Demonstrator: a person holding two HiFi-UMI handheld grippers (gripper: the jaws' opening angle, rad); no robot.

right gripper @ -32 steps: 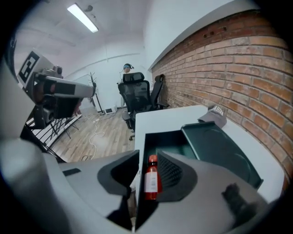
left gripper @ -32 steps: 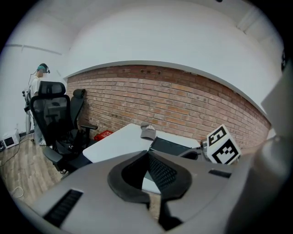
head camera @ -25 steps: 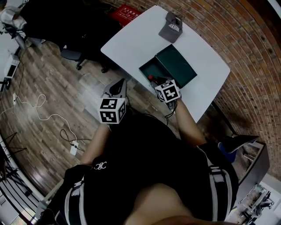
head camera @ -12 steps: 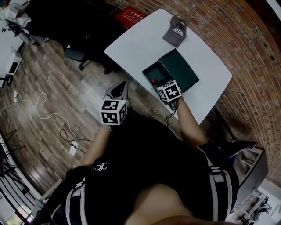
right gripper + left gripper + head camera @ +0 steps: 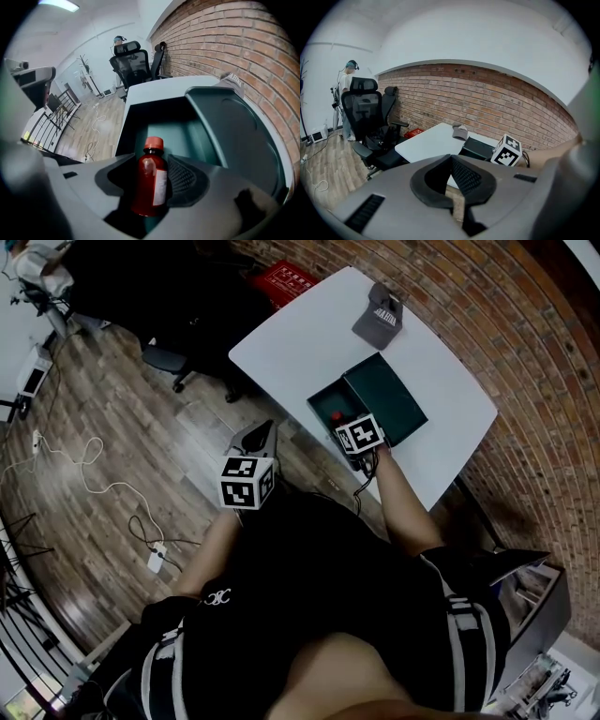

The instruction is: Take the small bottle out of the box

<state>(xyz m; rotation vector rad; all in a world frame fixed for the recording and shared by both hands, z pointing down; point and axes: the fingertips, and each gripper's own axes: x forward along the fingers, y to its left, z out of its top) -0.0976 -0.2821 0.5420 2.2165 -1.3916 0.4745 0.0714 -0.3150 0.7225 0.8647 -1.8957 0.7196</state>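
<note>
red bottle (image 5: 150, 183) between jaws, right gripper (image 5: 152, 160) opening

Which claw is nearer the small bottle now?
Right. The right claw reaches into the open box, jaws just opened, the small bottle between them. The left claw hangs shut off the table, over the floor.

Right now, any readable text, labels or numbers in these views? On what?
Nothing legible enough to quote.
Small bottle: white label, print blurred.
Cap: white lettering, too small.
Red crate: white print, too small.
Marker cubes: coded squares, no words.
Garment emblem: white logo, letters unclear.
</note>
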